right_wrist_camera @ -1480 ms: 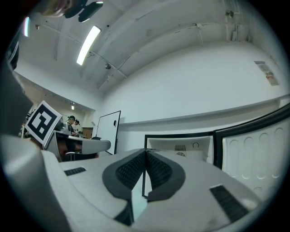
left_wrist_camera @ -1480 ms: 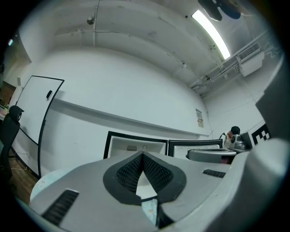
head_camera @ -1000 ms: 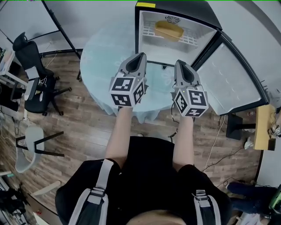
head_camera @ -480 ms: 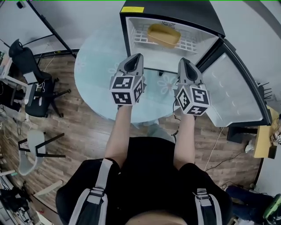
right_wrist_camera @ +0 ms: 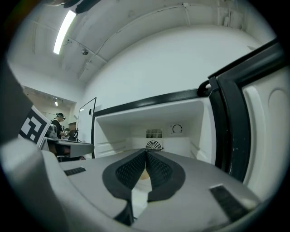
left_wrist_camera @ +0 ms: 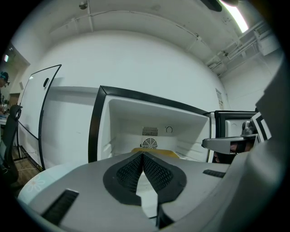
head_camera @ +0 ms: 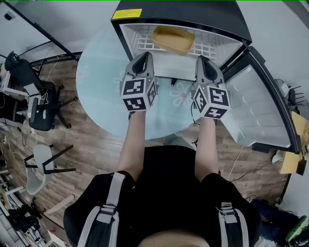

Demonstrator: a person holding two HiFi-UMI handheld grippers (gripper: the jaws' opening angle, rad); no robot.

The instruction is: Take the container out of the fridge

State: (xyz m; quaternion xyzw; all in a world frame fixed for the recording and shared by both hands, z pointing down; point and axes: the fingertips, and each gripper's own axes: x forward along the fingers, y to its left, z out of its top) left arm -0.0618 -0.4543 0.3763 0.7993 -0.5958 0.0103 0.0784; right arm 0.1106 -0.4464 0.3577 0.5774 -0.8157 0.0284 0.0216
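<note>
A small black fridge [head_camera: 222, 14] stands open on a round glass table [head_camera: 104, 82]. A shallow tan container [head_camera: 173, 39] lies on its white wire shelf. My left gripper [head_camera: 145, 55] hovers just in front of the fridge's left side, shut and empty. My right gripper [head_camera: 202, 60] is level with it toward the right, also shut and empty. In the left gripper view the yellow container [left_wrist_camera: 170, 154] peeks over the shut left gripper [left_wrist_camera: 143, 155]. In the right gripper view the right gripper [right_wrist_camera: 146, 153] faces the white interior and hides most of the container.
The fridge door [head_camera: 258, 103] swings wide open at the right, close to my right gripper. Black office chairs [head_camera: 34, 96] stand on the wooden floor at the left. A person [right_wrist_camera: 58, 122] stands far off at a desk in the right gripper view.
Both grippers have moved forward toward the open fridge, and the head view has shifted so the fridge sits further left and nearer. Both stay shut.
</note>
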